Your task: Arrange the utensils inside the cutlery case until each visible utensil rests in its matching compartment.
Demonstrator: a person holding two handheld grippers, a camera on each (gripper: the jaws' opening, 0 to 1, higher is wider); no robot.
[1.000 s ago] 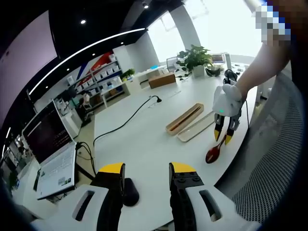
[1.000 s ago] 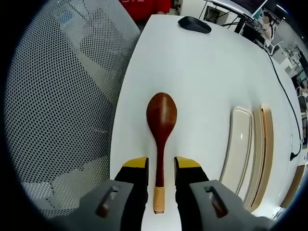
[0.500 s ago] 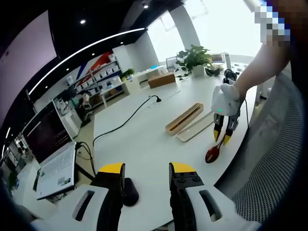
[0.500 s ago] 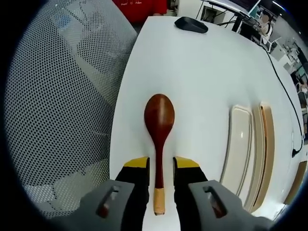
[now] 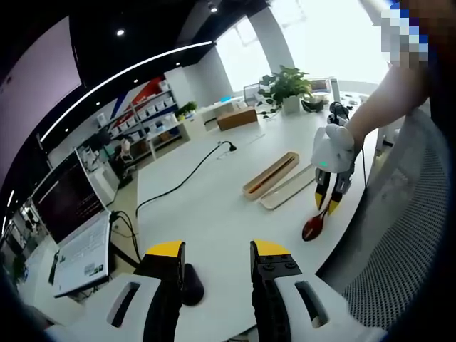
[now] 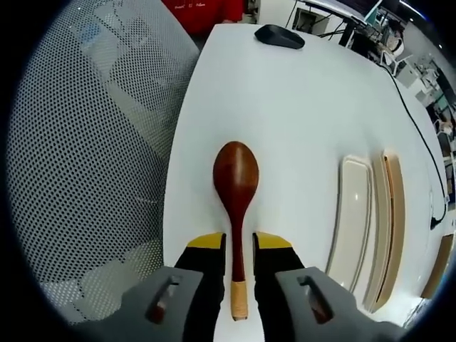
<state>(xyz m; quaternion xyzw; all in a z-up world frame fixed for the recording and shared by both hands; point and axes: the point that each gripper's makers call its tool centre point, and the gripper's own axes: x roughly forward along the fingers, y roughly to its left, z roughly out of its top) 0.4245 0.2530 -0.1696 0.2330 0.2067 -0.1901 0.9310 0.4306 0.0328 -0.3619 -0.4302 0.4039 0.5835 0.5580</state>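
Early stage, we judge: right gripper pinching dark red wooden spoon on white desk; case tray awaits. Left gripper spread, idle.

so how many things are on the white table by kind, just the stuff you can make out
wooden spoon: 1
cutlery case parts, a pale tray and a wooden tray: 2
black computer mouse: 1
laptop: 1
black cable: 1
potted plant: 1
cardboard box: 1
total: 8
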